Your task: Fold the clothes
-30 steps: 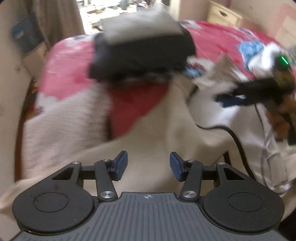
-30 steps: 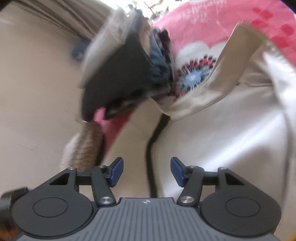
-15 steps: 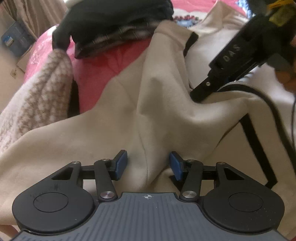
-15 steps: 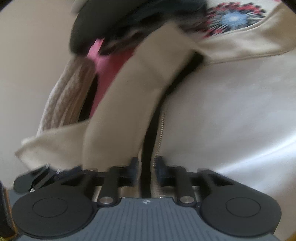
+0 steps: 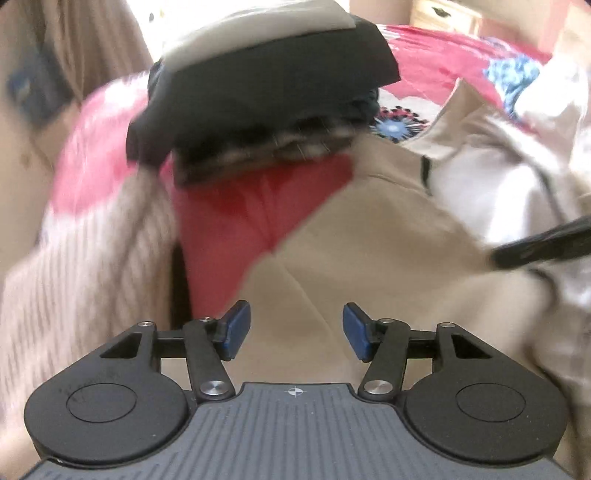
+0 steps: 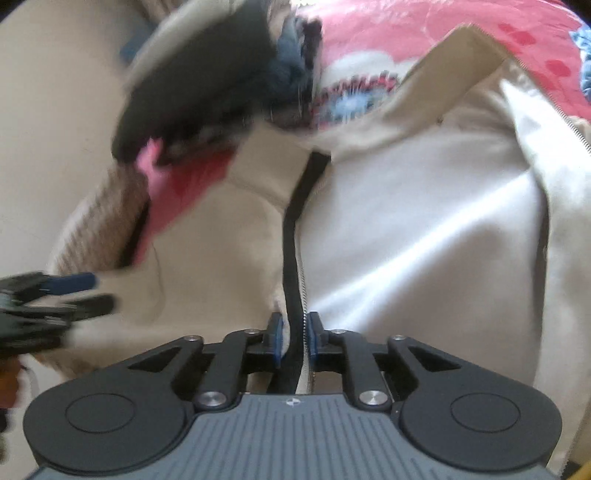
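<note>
There is one cream jacket (image 6: 406, 229) with a black zipper band (image 6: 291, 251), spread open on a bed with a pink and red flowered cover (image 5: 229, 229). Its white lining (image 6: 424, 236) faces up on the right half. There are two grippers. The right gripper (image 6: 294, 341) has its blue pads pressed on the black zipper band at the jacket's front edge, the jaws nearly together with only this strip between them. The left gripper (image 5: 296, 329) hangs over the jacket's cream left panel (image 5: 369, 251); its jaws are opening, about half apart, and the pads do not press on anything.

Behind the jacket stands one pile of folded clothes (image 5: 266, 92), dark on the side with a pale grey piece on top; I cannot count the layers because of blur. The jacket's collar end reaches just under this pile. One beige knitted garment (image 5: 85, 266) lies at the left, beside the jacket. A wooden cabinet (image 5: 443, 16) is far behind the bed. In the left wrist view the right gripper's dark arm comes in from the right edge.
</note>
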`<state>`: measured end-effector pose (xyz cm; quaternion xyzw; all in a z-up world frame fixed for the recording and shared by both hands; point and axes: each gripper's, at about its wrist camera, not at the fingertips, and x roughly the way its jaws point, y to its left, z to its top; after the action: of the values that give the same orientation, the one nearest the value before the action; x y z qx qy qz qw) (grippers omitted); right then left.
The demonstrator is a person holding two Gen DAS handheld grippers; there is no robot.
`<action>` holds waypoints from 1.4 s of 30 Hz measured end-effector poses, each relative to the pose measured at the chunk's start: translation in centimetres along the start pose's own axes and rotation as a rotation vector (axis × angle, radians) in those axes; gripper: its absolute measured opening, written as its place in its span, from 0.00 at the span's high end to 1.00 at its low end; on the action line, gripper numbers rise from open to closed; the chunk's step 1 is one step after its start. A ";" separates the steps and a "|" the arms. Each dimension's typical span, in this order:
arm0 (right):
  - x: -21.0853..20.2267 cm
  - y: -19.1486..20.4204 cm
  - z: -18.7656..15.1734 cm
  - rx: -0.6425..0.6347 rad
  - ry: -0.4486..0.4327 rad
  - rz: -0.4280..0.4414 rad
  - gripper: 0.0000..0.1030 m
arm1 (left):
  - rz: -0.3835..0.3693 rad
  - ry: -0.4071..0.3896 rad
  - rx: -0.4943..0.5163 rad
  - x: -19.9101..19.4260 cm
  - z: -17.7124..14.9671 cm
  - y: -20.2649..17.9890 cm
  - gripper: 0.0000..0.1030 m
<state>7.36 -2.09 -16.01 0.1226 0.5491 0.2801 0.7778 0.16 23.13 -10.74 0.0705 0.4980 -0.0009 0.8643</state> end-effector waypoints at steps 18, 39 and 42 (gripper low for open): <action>-3.8 -6.0 3.8 0.212 -0.078 0.001 0.58 | -0.035 -0.032 0.046 5.5 1.0 1.1 0.91; -12.3 -8.7 1.4 0.214 -0.145 -0.108 0.56 | 0.202 -0.041 -0.041 1.6 4.7 2.3 0.60; -15.8 -10.4 -0.1 0.230 -0.164 -0.123 0.56 | 0.187 -0.073 -0.157 -2.4 5.0 2.7 0.56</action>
<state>6.58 -19.61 -8.85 0.1996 0.5188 0.1561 0.8165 3.48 25.02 -5.87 0.0486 0.4560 0.1162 0.8810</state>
